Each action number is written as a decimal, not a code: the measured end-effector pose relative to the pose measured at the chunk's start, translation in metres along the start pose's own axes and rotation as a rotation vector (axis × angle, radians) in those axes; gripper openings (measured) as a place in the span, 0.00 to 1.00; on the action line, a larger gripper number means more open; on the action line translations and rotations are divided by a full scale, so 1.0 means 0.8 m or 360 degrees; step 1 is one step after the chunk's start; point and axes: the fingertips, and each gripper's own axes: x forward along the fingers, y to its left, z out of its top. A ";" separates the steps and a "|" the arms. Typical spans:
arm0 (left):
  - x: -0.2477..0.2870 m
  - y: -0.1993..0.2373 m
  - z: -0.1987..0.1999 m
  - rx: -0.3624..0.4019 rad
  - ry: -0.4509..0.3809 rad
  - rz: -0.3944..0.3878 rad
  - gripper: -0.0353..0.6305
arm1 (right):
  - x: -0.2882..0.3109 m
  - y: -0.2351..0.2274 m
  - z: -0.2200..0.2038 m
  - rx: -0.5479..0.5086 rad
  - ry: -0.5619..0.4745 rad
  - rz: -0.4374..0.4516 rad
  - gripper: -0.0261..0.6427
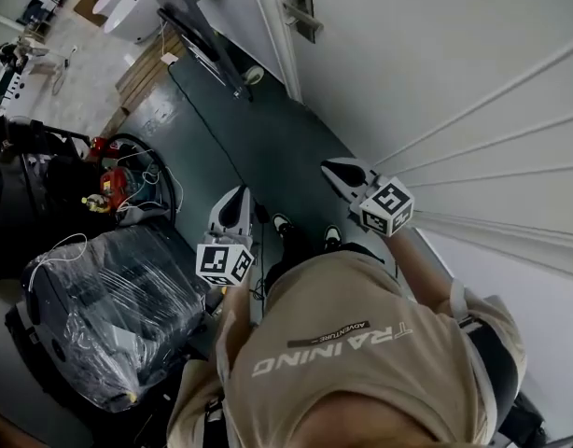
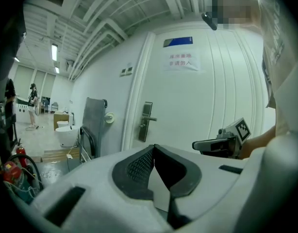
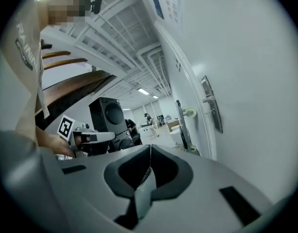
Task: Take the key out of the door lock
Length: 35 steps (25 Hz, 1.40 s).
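A bright hall with white ceiling beams and a dark green floor (image 1: 268,147) is being shown, with a white door (image 2: 212,96) running along the person's right.

The left gripper (image 2: 154,148) is being held with its jaws pressed together, and nothing is being pinched between them. The right gripper (image 3: 150,149) is likewise being carried with its pads meeting along one line, empty. Both are being pointed roughly level, side by side and apart from each other, towards the far end of the door.

Beyond them, the lock plate (image 2: 145,123) with its lever handle (image 2: 151,119) is being seen on the door's edge, well apart from either gripper. The key is presumably sitting in that plate, but it is too small to be made out in any view.

The approach is judged to be the step in hand; nothing of the extraction is yet being done. For the next move, the gap to the lock is needing to be closed, one pair of jaws spread and then brought onto the key's head.

No open container is being shown. Only a dark bulk wrapped in clear film (image 1: 118,306) is standing on the floor at the person's left, and its contents are not being revealed.
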 end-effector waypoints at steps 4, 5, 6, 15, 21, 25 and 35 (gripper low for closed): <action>0.002 0.020 0.037 0.0133 -0.0045 -0.0069 0.07 | 0.024 0.031 0.035 -0.0125 -0.0037 -0.0014 0.06; 0.004 0.026 0.050 0.0181 -0.0079 -0.0060 0.07 | 0.030 0.037 0.047 -0.0168 -0.0041 0.0023 0.06; 0.007 0.031 0.062 0.0205 -0.0110 -0.0053 0.07 | 0.038 0.041 0.055 -0.0218 -0.0029 0.0051 0.06; 0.003 0.087 0.072 0.0082 -0.0120 -0.0184 0.07 | 0.084 0.049 0.067 -0.0136 -0.0052 -0.0061 0.06; 0.000 0.141 0.062 -0.0007 -0.0154 -0.0191 0.07 | 0.129 0.084 0.047 -0.0385 0.0104 -0.0059 0.06; 0.011 0.165 0.058 -0.0037 -0.0175 -0.0225 0.07 | 0.156 0.091 0.037 -0.0319 0.0130 -0.0076 0.06; -0.022 0.230 0.041 0.0032 -0.0134 -0.0165 0.07 | 0.231 0.104 0.062 -0.0355 0.0171 -0.0060 0.06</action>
